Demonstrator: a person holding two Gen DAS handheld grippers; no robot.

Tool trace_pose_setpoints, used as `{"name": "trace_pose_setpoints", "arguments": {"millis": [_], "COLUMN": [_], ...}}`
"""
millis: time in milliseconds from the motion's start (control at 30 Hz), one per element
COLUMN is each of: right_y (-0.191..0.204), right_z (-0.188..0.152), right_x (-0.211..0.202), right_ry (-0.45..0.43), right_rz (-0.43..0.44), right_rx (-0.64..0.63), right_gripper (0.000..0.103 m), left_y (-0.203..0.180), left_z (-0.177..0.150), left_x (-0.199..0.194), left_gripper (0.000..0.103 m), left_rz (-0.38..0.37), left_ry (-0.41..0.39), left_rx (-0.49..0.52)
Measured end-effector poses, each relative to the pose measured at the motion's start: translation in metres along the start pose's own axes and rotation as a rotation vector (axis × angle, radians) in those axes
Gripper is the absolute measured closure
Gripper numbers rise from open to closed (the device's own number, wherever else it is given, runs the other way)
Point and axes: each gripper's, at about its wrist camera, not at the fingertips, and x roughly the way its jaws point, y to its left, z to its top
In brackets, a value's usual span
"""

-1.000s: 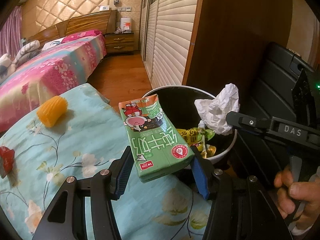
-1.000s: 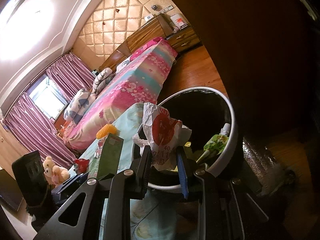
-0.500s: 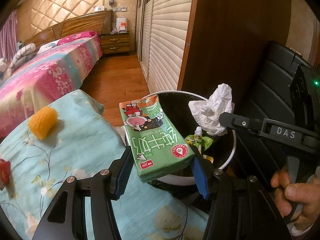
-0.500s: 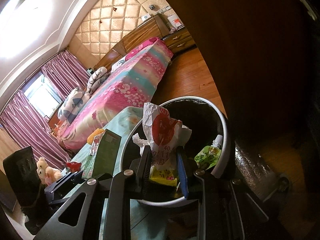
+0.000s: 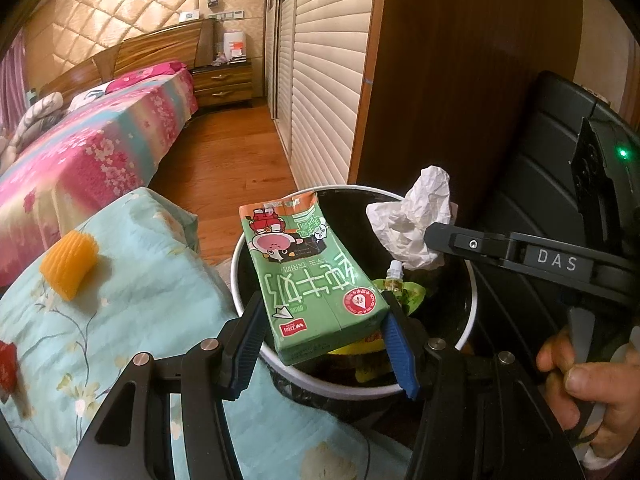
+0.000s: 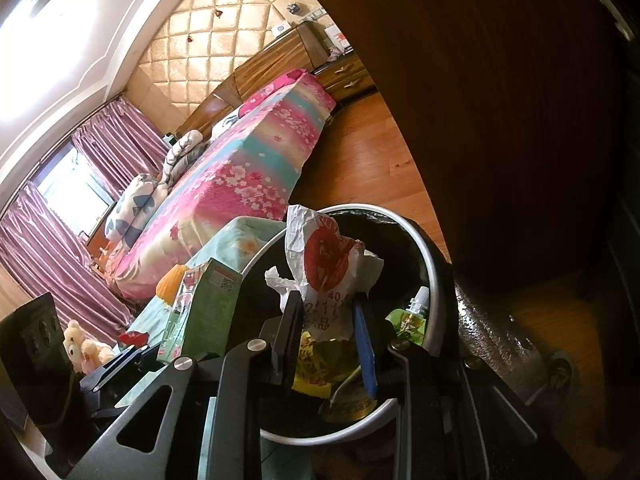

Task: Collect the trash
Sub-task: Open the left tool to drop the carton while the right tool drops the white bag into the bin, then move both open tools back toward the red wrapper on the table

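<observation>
the bed point(image 5: 92, 152) with its pink and teal floral cover fills the far left of the room, running back to a wooden headboard, with a nightstand point(image 5: 222, 84) beside it. nearer, a desk point(image 5: 120, 280) under a light blue flowered cloth carries the loose items. just past its edge stands the trash bin point(image 5: 472, 300), round, white-rimmed and lined in black, already holding a green pouch with a white cap point(image 6: 412, 316) and some yellow wrappers point(image 6: 316, 368).

the left claw point(image 5: 324, 340) is clenched on a green milk carton point(image 5: 308, 276), its blue pads pressing the carton's lower sides; the carton tilts forward and hangs over the near rim of the bin, printed face up. the right claw point(image 6: 332, 340) is closed tight on a crumpled white paper with a red print point(image 6: 324, 264), pinched at its lower end and held above the open mouth of the bin. in the left wrist view this same paper point(image 5: 416, 220) shows as a white wad at the tip of the right claw's black arm, and a hand point(image 5: 580, 384) grips that tool's handle at the lower right.

on the cloth, well apart from the bin, lie a ridged orange piece point(image 5: 70, 270) and, at the left edge, a small red scrap point(image 5: 8, 366).
</observation>
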Motion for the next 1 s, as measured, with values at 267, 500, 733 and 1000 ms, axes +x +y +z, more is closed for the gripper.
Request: {"name": "trace_pose_setpoints", "arguments": {"millis": [267,500,733,1000], "right_y": [-0.005,-0.006,-0.010,0.004], "right_z": [0.002,0.007,0.005,-0.007], "right_x": [0.002,0.003,-0.009,-0.019], "right_ry": [0.010,0.012,-0.021,-0.053], "right_rz": [-0.007,-0.009,0.001,0.021], "right_rx": [0.001,0.023,0.060,0.051], "right_gripper": [0.077,0.073,0.042,0.025], "left_y": [0.001,-0.002,0.003,0.021], "left_z": [0.003,0.004,-0.005,-0.033], "left_x": [0.005,0.007,-0.001,-0.036], "left_gripper": [0.049,0.048,0.039,0.030], "left_rz": [-0.002,0.000,0.006,0.036], "left_ry": [0.016,0.027,0.016,-0.026], "left_rx": [0.001,0.004,-0.030,-0.103]}}
